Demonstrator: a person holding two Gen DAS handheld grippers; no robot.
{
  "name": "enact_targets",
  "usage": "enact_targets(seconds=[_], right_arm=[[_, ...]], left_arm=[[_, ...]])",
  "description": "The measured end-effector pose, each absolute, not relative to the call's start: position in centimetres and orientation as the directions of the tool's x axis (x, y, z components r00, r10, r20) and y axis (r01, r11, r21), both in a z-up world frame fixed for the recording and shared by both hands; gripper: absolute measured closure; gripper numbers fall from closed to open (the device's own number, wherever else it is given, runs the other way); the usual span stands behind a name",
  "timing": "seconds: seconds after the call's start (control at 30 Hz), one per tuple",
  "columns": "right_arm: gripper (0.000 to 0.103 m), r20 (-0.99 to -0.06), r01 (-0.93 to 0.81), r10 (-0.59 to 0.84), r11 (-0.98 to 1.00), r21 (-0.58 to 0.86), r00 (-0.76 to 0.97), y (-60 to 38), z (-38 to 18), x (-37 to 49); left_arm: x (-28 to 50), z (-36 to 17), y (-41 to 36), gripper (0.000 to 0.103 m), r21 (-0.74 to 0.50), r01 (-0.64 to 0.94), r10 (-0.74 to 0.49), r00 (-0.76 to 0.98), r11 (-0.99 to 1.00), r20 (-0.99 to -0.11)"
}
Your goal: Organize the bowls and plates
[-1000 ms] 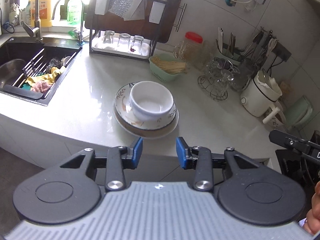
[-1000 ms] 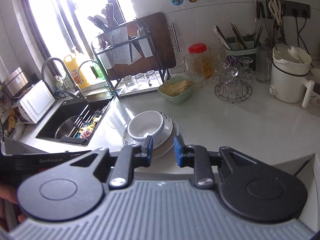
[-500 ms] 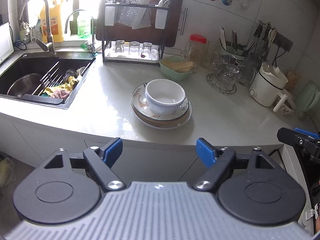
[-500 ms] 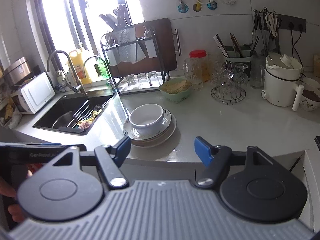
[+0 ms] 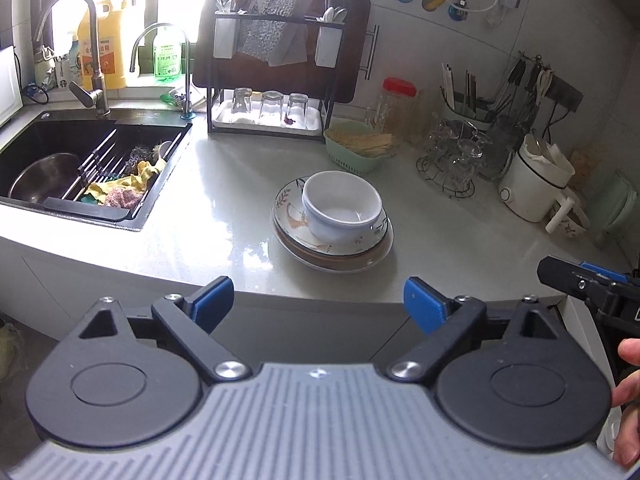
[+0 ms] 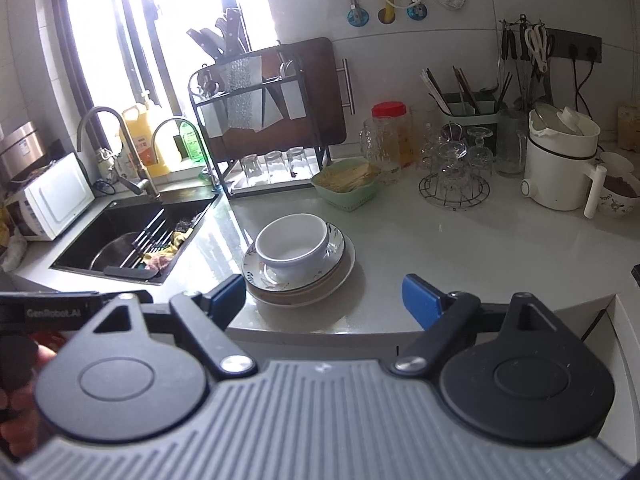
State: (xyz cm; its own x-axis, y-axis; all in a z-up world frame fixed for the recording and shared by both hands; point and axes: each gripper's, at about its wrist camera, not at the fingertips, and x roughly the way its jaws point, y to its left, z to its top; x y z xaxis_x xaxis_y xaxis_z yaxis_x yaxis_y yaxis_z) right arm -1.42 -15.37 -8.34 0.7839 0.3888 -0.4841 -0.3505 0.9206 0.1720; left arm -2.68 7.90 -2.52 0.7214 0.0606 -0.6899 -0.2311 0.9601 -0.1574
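Nearest, left gripper [image 5: 319,300] and right gripper [image 6: 323,298] with blue fingers [image 5: 424,306] spreading wide, nothing between them, short of the desk's [image 5: 224,216] front edge. Beyond, near that front edge, white bowl [image 5: 342,204] upright atop stacked plates [image 5: 332,246], apart from both grippers. Farther left, black sink [image 5: 60,152] sunk in the desk; toward the back edge, green basket [image 5: 356,152] and dish rack [image 5: 272,80] with upturned glasses.
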Motion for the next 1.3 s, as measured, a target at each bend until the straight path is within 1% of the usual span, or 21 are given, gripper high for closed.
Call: enact_targets(seconds=[0.13,0.33,0.63,0.8,1.0,1.3], right_arm=[[0.017,-0.493,-0.323,0.367,0.93,0.176,0.789,-15.1,-8.6,-1.6],[0.017,-0.501,-0.342,0.378,0.925,0.166,0.779,-14.5,-9.1,-2.2],[0.017,-0.503,-0.336,0.366,0.929,0.154,0.783,-14.2,-9.4,-1.6],[0.017,-0.509,-0.322,0.362,0.932,0.169,0.781,-14.2,-9.9,-1.6],[0.017,-0.51,-0.319,0.351,0.936,0.152,0.786,-14.2,-10.0,-2.0],[0.017,-0.511,-0.326,0.353,0.934,0.144,0.784,-14.3,-10.0,-2.5]], left_arm=[[-2.9,-1.9,7.6,0.009,-0.153,-0.206,0.048,0.73,0.967,-0.681],[-3.3,-1.9,7.7,0.008,-0.162,-0.198,0.041,0.745,0.967,-0.666],[-3.6,-2.7,7.5,0.008,-0.173,-0.213,0.046,0.745,0.962,-0.665],[-3.7,-2.7,7.6,0.008,-0.149,-0.223,0.068,0.742,0.963,-0.667],[-3.6,-3.1,7.1,0.008,-0.161,-0.205,0.044,0.737,0.965,-0.674],[-4.2,-3.3,6.8,0.008,-0.167,-0.207,0.044,0.742,0.964,-0.67]])
